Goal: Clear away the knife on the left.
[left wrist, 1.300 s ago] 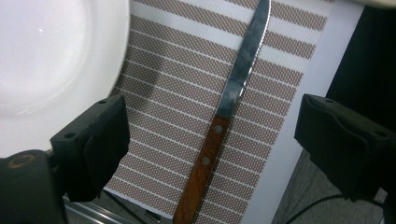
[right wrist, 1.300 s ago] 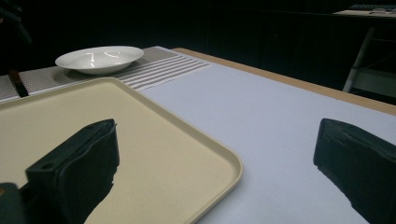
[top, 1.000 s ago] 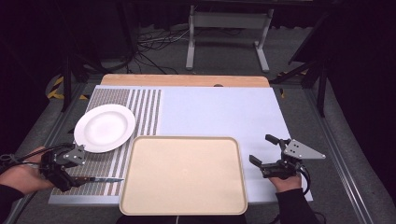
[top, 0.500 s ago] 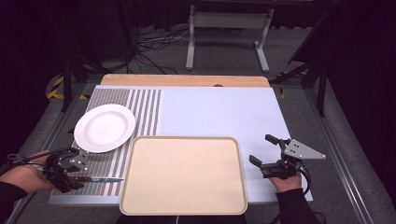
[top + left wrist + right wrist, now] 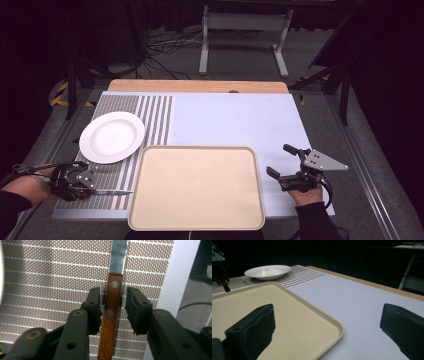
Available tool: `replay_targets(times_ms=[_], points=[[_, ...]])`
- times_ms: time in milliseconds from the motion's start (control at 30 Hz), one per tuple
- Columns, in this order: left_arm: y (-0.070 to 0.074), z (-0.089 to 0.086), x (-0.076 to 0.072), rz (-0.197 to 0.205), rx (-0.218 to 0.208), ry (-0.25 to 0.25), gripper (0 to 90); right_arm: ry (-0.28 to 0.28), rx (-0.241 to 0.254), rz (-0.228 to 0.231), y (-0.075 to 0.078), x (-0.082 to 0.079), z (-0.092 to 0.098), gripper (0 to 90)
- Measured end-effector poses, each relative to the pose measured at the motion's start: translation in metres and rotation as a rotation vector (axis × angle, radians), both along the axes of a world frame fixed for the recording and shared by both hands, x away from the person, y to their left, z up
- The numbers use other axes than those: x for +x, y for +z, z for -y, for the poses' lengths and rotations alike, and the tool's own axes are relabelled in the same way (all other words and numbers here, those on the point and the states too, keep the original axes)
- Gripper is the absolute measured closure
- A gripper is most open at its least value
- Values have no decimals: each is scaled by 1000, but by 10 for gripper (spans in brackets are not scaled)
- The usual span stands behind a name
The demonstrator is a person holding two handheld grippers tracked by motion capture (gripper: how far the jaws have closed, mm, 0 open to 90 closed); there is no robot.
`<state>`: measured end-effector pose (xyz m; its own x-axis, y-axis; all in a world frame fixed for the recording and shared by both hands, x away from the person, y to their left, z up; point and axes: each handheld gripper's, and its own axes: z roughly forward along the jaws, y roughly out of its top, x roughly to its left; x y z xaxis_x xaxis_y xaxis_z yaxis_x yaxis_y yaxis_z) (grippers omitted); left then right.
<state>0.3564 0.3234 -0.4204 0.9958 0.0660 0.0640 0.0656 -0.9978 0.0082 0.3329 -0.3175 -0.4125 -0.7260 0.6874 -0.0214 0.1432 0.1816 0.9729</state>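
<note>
Knife (image 5: 111, 312) handle lies between left gripper (image 5: 113, 305) jaws.

The beige tray (image 5: 196, 187) occupies the middle of the table's (image 5: 200, 86) near edge and blocks level passage between the two hands. The white plate (image 5: 112, 137) sits toward the left edge, just beyond the tray's far-left corner; a narrow lane of striped mat (image 5: 155, 117) separates them. The knife (image 5: 111, 192) lies in the near-left corner, its blade tip just beside the tray's left rim. The pale blue mat (image 5: 235, 117) from the tray's far rim to the table's far edge is unobstructed, as is the strip along the right edge beyond the tray.
</note>
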Motion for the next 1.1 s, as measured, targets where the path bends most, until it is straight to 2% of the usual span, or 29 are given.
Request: replay_targets(times_ms=[100, 167, 300, 333, 433, 500, 533, 567, 600, 667, 700, 733, 833, 967, 1000, 1033, 1100], points=[[-3, 0, 0, 7, 24, -32, 731, 2, -3, 3, 0, 0, 0, 8], [-3, 0, 0, 5, 26, -39, 752, 1, -3, 2, 0, 0, 0, 8], [-5, 0, 2, -4, 23, -85, 767, 2, -4, 2, 0, 0, 0, 8], [-4, 1, 2, -7, 39, -90, 769, 2, -3, 2, 0, 0, 0, 8], [-4, 0, 4, -21, 30, -86, 771, 4, -4, 3, 0, -1, 0, 8], [-4, 1, 7, -34, 34, -107, 772, 3, 0, 5, 0, -1, 1, 8], [-4, 1, 6, -32, 38, -92, 773, 4, 2, 6, 0, -1, 1, 8], [-5, 1, 5, -34, 25, -88, 773, 4, 2, 6, 0, -1, 1, 8], [-4, 2, 5, -27, 49, -83, 773, 5, -1, 7, 0, -1, 1, 8], [-5, 2, 5, -34, 35, -68, 773, 8, 5, 8, 0, 0, 1, 8], [-4, 3, 5, -27, 54, -62, 773, 8, 6, 4, 0, 0, 1, 8], [-4, 4, 5, -24, 49, -64, 772, 8, 5, 5, 0, 0, 1, 7], [-4, 7, 3, -19, 72, -50, 772, 8, 1, 10, 0, 0, 2, 8], [-4, 6, 4, -18, 77, -52, 773, 13, 7, 10, 0, 0, 1, 7], [-4, 5, 3, -15, 63, -46, 774, 11, 7, 8, 0, 0, 1, 8], [-4, 5, 4, -19, 68, -57, 775, 13, 6, 10, -1, 0, 1, 7], [-4, 4, 3, -19, 59, -41, 776, 9, 8, 4, 0, 0, 2, 8]])
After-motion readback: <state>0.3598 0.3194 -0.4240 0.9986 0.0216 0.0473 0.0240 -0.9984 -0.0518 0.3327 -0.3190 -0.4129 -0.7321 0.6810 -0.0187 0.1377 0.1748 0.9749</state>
